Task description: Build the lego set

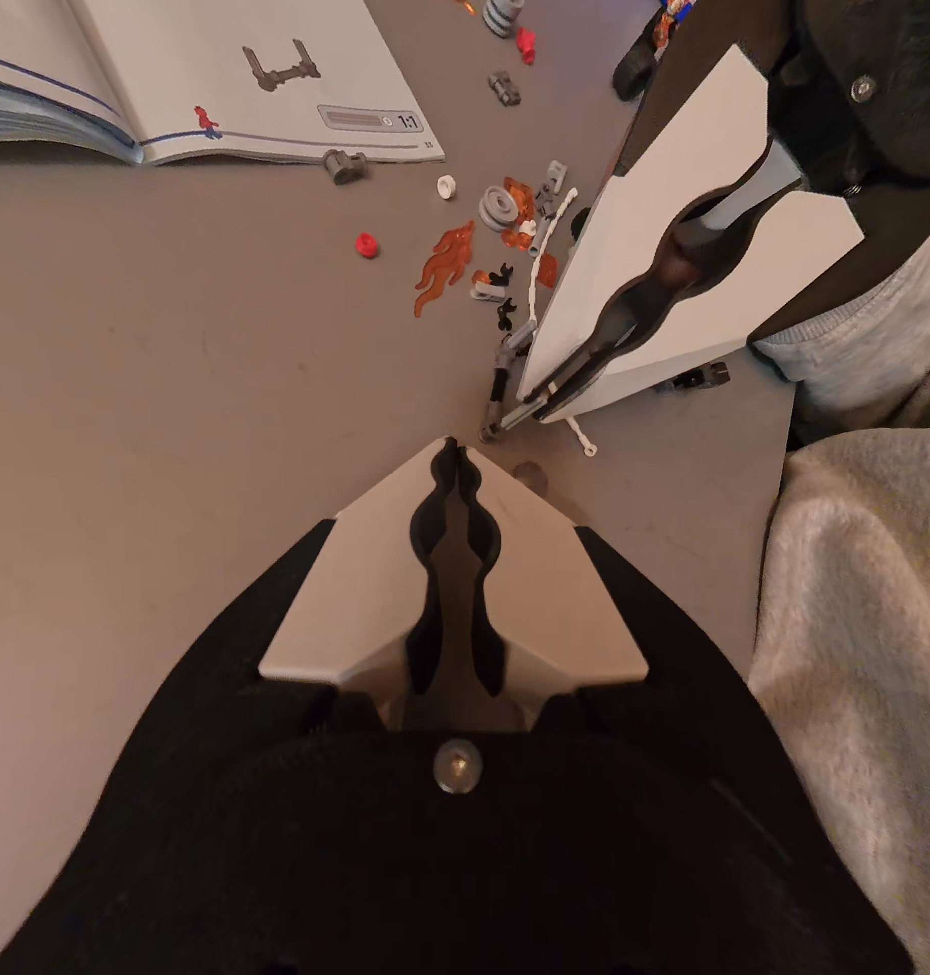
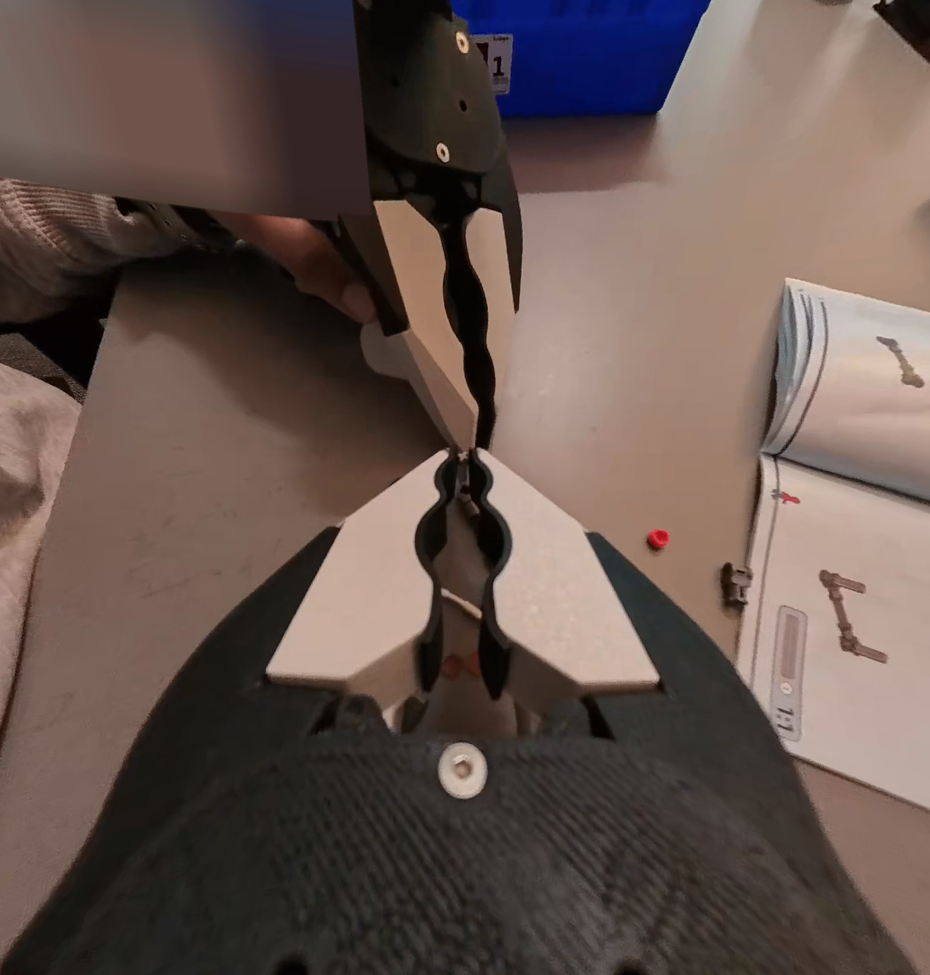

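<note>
On the desk (image 1: 188, 422), an open instruction booklet (image 1: 231, 79) lies far left. The left hand-held gripper (image 1: 456, 446) is clenched, empty. Loose lego pieces (image 1: 484, 237) are scattered beyond. The right hand-held gripper (image 1: 536, 403) pinches a grey lego rod assembly (image 1: 500, 382) at its tips.

We see a matt, smooth grey table (image 1: 188, 422) with faint scuffs. On it the open instruction booklet (image 1: 241, 79) is slightly glossy paper. The flame piece (image 1: 444, 264) is translucent orange plastic, shiny; the round red stud (image 1: 367, 245) and grey wheel hub (image 1: 497, 207) are opaque moulded plastic. The left gripper (image 1: 456, 446) has matt white finger blocks lined with black rubbery wavy pads, a black body and a bright metal screw (image 1: 456, 766). The right gripper (image 2: 465, 458) shows a coarse layered texture on its black body. A sleeve (image 1: 863, 316) is soft grey knit cloth.
</note>
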Demonstrator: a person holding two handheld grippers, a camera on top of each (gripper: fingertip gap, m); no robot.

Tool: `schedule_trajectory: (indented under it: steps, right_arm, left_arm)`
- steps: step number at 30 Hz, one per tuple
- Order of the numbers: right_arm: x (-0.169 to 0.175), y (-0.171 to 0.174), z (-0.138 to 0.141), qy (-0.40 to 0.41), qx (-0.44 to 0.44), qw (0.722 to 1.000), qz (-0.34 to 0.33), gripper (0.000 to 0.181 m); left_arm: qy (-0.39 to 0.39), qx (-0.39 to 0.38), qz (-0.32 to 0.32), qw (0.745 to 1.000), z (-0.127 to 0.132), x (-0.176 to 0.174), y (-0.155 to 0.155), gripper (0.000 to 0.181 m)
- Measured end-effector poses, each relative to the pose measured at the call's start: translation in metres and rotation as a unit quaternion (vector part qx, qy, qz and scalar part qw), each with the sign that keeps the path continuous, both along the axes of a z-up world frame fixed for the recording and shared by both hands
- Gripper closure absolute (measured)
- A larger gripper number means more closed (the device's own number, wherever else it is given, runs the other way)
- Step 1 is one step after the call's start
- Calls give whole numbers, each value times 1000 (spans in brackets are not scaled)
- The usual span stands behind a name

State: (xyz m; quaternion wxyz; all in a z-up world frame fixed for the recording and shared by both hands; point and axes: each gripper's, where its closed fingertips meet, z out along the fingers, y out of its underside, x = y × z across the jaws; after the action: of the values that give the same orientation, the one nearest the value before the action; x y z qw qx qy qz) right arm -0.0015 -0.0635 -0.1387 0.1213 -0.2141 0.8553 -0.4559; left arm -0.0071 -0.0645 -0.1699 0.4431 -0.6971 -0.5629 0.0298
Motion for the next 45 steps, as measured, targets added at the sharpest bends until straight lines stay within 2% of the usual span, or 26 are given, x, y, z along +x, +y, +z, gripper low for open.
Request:
schedule_trajectory:
  steps: [6,11,16,24,29,38,45]
  right_arm:
    - [-3,1,-7,22,11,1000,-9,180]
    - [-5,-1,-7,8,27,999,-31,180]
    - [-7,-4,-4,6,55,995,-81,180]
    - [3,-3,17,38,44,984,-168,180]
    - [-14,2,-1,24,77,965,-248,180]
    - [-11,8,6,50,38,935,-350,179]
    - [-9,-3,-1,56,31,925,-376,179]
  left_arm:
    - [-1,4,-2,1000,0,0,0,181]
    - [-1,2,-3,1000,0,0,1,181]
    - [-2,5,-5,1000,0,1,1,181]
    - [-5,18,-6,1000,1,2,2,181]
    - [-5,18,4,1000,1,3,0,181]
    - [6,-27,7,1000,-2,3,-3,181]
    - [9,-40,9,999,-1,2,-7,179]
